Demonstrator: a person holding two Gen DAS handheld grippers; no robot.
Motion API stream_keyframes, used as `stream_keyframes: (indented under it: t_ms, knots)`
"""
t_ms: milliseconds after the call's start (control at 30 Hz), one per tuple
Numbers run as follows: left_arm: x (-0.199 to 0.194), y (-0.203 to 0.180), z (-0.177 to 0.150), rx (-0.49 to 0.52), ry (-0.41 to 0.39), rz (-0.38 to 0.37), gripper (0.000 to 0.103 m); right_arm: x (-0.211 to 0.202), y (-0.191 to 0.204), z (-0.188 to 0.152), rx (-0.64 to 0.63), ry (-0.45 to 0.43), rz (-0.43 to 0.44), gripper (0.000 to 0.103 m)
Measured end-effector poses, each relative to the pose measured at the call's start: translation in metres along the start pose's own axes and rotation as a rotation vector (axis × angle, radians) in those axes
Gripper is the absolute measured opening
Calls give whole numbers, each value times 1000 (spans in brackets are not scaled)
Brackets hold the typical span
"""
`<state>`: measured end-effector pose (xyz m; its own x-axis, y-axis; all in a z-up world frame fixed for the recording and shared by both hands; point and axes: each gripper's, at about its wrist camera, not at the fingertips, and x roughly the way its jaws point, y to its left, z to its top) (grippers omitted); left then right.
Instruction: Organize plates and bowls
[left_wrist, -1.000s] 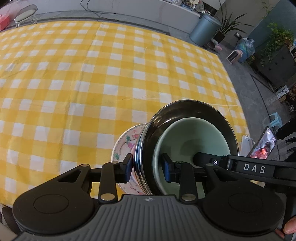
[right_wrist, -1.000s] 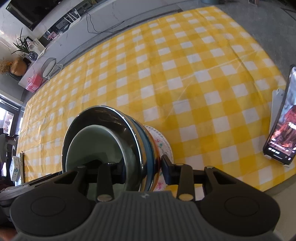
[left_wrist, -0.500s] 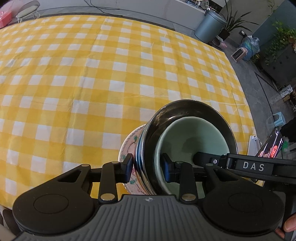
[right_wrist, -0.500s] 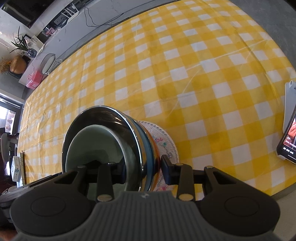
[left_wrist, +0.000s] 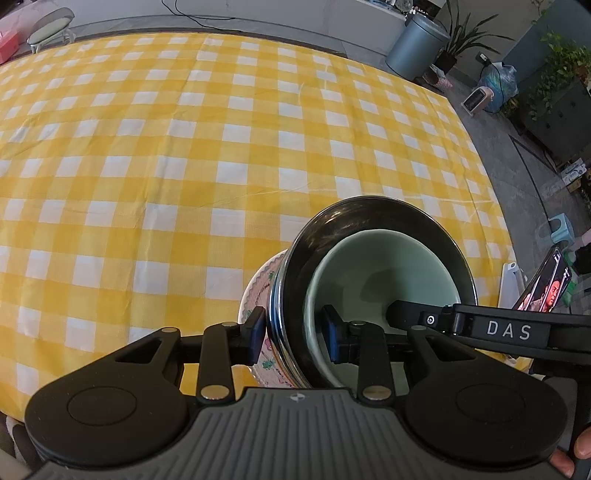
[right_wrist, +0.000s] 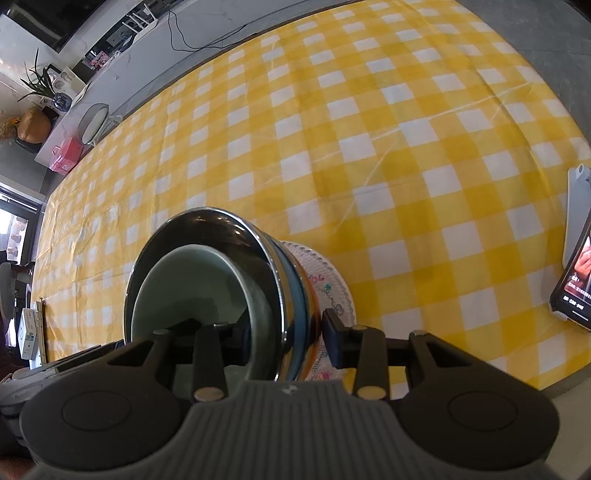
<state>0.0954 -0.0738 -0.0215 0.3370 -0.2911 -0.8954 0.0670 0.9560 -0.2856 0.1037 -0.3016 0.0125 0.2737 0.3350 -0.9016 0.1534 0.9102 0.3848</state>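
A nested stack is held between both grippers: a floral plate (left_wrist: 258, 291) underneath, a steel bowl (left_wrist: 343, 221) and a pale green bowl (left_wrist: 384, 269) inside it. The right wrist view also shows a blue bowl (right_wrist: 295, 291) between the steel bowl (right_wrist: 207, 225) and the plate (right_wrist: 332, 284). My left gripper (left_wrist: 294, 334) is shut on the stack's left rim, one pad under the plate and one inside the green bowl. My right gripper (right_wrist: 286, 332) clamps the opposite rim the same way, and its jaws are opening slightly. I cannot tell whether the stack touches the cloth.
The yellow-and-white checked tablecloth (left_wrist: 184, 147) stretches far ahead and to the left. A phone on a white stand (right_wrist: 576, 280) sits near the table's right edge, seen too as the phone (left_wrist: 546, 288). Beyond the table are a grey bin (left_wrist: 417, 44) and a small stool (left_wrist: 561, 229).
Both views have shifted slightly over the tablecloth, and the phone sits nearer the frame edge. The stack stays between both grippers in the same way.
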Motion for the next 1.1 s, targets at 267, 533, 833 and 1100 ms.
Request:
stream_keyframes:
  t_ms: [267,533,833,1100]
  knots:
    - [-2,-1,2,18,-29,3,58,-8,3,4,-24,-27,-6,49]
    - [-38,3,2,36,-103,-18,65,-31,15,2,-72,-86,-43,59]
    - [-107,0,-30,219,-306,80,66,-89,65,-41,-316,-292,-137,64]
    - [-139,5,-81,311,-463,186,66,-114,85,-109,-422,-395,-162,76]
